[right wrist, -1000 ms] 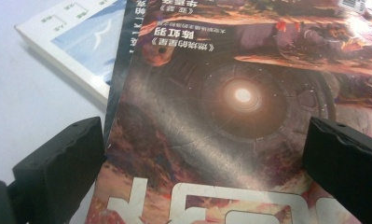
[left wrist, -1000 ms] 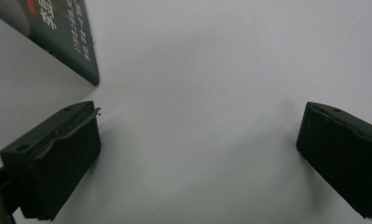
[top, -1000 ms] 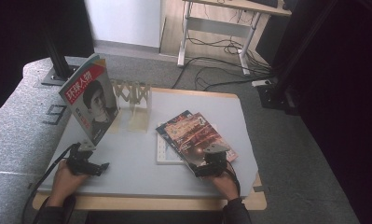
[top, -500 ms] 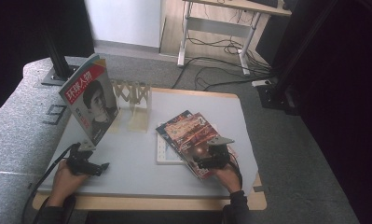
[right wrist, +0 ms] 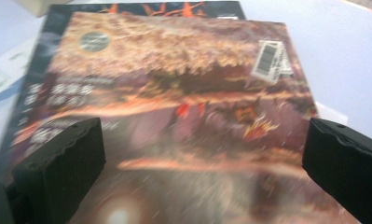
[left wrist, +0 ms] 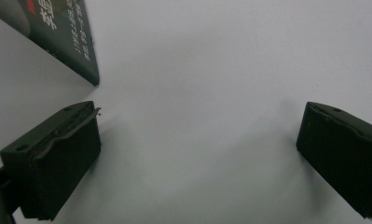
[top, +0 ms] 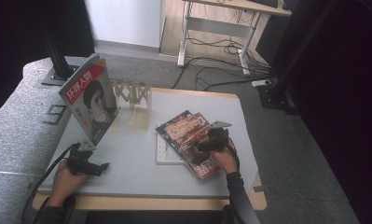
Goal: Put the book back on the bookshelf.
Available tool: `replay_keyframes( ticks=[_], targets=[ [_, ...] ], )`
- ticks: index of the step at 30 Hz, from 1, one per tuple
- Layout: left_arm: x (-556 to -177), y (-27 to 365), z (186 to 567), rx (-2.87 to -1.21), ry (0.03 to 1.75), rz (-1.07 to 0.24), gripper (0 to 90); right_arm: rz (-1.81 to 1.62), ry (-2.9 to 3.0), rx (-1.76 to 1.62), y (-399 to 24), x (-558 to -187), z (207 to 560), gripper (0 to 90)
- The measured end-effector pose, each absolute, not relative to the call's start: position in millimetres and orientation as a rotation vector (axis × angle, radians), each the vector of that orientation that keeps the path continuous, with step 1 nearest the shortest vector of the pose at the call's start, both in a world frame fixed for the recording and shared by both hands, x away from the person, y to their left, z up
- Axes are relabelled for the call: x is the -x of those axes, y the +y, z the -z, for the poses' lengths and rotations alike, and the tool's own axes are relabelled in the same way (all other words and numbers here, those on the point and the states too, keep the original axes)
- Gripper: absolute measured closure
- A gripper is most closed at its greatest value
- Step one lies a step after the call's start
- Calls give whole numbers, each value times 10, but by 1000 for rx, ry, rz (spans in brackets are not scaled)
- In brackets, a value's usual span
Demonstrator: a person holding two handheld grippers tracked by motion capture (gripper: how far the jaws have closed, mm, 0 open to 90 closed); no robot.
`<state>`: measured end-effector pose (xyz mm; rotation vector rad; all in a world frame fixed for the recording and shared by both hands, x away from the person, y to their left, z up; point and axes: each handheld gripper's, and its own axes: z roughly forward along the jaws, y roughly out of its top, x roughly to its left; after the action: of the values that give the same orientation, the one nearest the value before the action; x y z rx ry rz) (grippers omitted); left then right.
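The two black jaws stand wide apart, with nothing pinched between them. Under and ahead of them lies a magazine [right wrist: 174,107] with a red and orange cover. It has a white barcode sticker [right wrist: 270,59] far ahead, nearer the right jaw. Another magazine [right wrist: 141,8] peeks out beyond it. The pale table [right wrist: 342,51] shows past the right jaw.

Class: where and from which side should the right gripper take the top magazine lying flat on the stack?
Grip the top magazine at its near corner, which seems to jut past the white board beneath. Bring the open right gripper in low from the person's side, one jaw beneath.
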<state>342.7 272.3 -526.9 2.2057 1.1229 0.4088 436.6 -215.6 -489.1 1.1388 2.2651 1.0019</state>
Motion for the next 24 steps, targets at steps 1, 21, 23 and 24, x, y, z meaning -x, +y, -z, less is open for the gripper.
replay_keyframes(
  ticks=[1, 21, 23, 24],
  targets=[
    [-3427, 2723, 5270, -2205, 1123, -409, 0, -999, 2261, -1146, -2159, -4408, 4898, 0],
    [-3428, 2723, 5272, -2204, 1122, -410, 0, -977, 2310, -1219, -2186, -4838, 5033, 0],
    [-3428, 2723, 5272, -2204, 1122, -410, 0, -978, 2312, -1224, -2180, -4858, 5031, 0],
    [-3427, 2723, 5272, -2204, 1122, -410, 0, -980, 2310, -1224, -2176, -4869, 5032, 0]
  ],
)
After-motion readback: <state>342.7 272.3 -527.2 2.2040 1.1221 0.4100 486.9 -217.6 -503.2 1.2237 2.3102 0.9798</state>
